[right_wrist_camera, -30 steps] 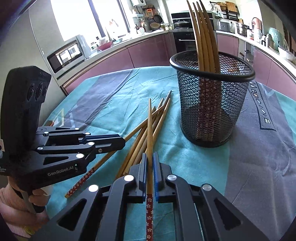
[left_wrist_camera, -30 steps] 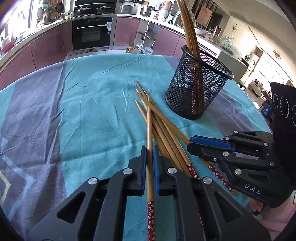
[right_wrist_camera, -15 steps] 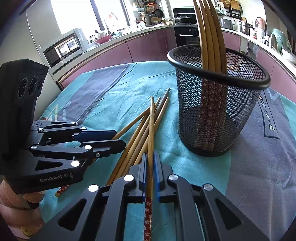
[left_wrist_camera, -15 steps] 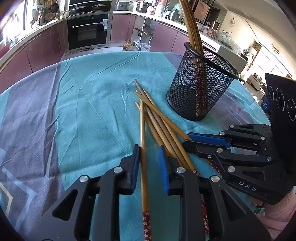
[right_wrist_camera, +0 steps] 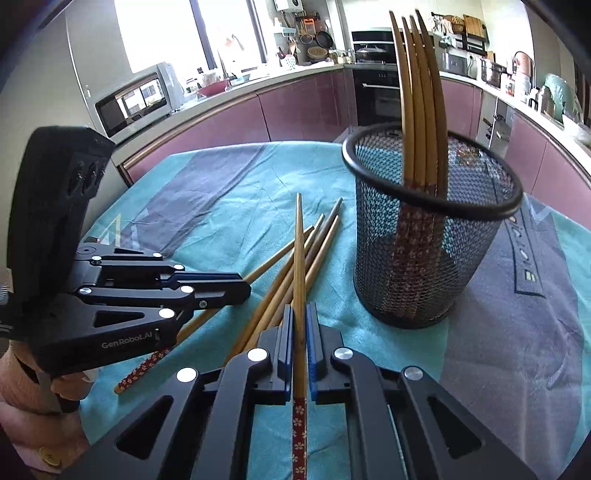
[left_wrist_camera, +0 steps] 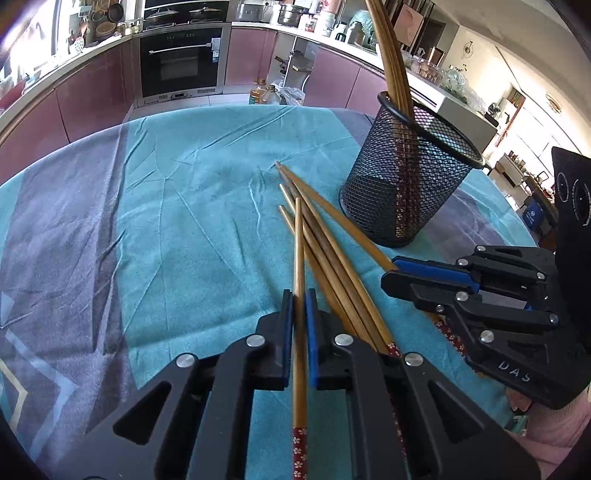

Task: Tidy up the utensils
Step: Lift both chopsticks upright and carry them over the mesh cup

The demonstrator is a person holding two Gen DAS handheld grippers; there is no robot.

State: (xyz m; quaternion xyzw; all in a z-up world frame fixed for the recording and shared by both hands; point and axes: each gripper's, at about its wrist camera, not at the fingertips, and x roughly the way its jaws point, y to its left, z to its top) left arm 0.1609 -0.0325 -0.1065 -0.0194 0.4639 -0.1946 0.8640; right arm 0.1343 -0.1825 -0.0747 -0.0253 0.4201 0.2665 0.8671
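Covering the worktop (left_wrist_camera: 192, 229) is a soft blue-green cloth (right_wrist_camera: 229, 218) with wide gray bands and many small wrinkles. It fills the middle of both views.

A black mesh cup (left_wrist_camera: 406, 192) stands upright on the cloth, at the right of the left wrist view. Four long wooden chopsticks (right_wrist_camera: 417, 92) stand inside it and lean on its rim, with their flower-print ends down.

More loose chopsticks (left_wrist_camera: 332, 240) lie in a bunch on the cloth just beside the cup, crossing each other.

At the bottom of the left wrist view, the left tool (left_wrist_camera: 299, 310) has its two blue pads pressed tight on one chopstick (left_wrist_camera: 298, 258). That stick points up the frame over the bunch.

At the bottom of the right wrist view, the right tool (right_wrist_camera: 300, 325) is also squeezed tight on its own chopstick (right_wrist_camera: 299, 251), with the red flower end (right_wrist_camera: 298, 435) poking back toward the camera.

Behind the worktop is a kitchen. Purple-pink cupboards (left_wrist_camera: 92, 96) curve along the upper part of both views. A black oven (left_wrist_camera: 181, 66) sits at the upper middle of the left wrist view. A silver microwave (right_wrist_camera: 136, 99) is at the upper left of the right wrist view, next to a very bright window (right_wrist_camera: 162, 33). Pots and jars (left_wrist_camera: 295, 14) stand on the far counter.
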